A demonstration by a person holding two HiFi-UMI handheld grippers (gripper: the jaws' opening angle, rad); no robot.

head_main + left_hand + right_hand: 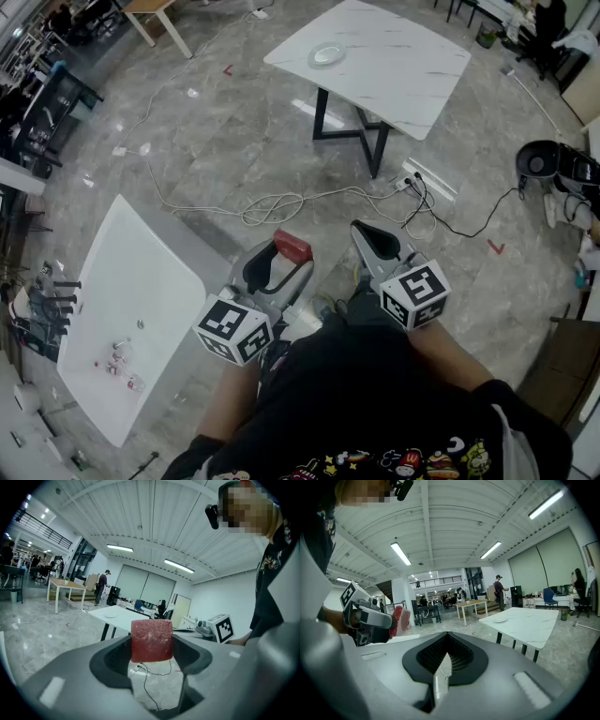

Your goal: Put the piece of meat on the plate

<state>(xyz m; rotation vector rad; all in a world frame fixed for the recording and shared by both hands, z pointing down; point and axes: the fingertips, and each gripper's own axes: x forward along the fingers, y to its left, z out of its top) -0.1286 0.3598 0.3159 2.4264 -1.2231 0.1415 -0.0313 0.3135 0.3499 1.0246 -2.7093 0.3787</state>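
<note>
A square red piece of meat [292, 247] is held clear of the floor between the tips of my left gripper [281, 253], close in front of my body. In the left gripper view the meat [151, 640] fills the gap between the jaws of the left gripper [151, 644], which stand wide and press on its sides. Beside it, my right gripper [368, 234] is shut with nothing in it; its tips meet in the right gripper view [447, 637]. A small pale plate [326, 54] lies on the white marble table [394, 66] far ahead. The same plate [110, 614] shows small in the left gripper view.
A long white table [131, 281] with small items stands at my left. Cables [281, 202] and a power strip [427, 180] lie on the grey floor between me and the marble table. A black appliance [544, 161] sits at the right. People stand far off in the hall.
</note>
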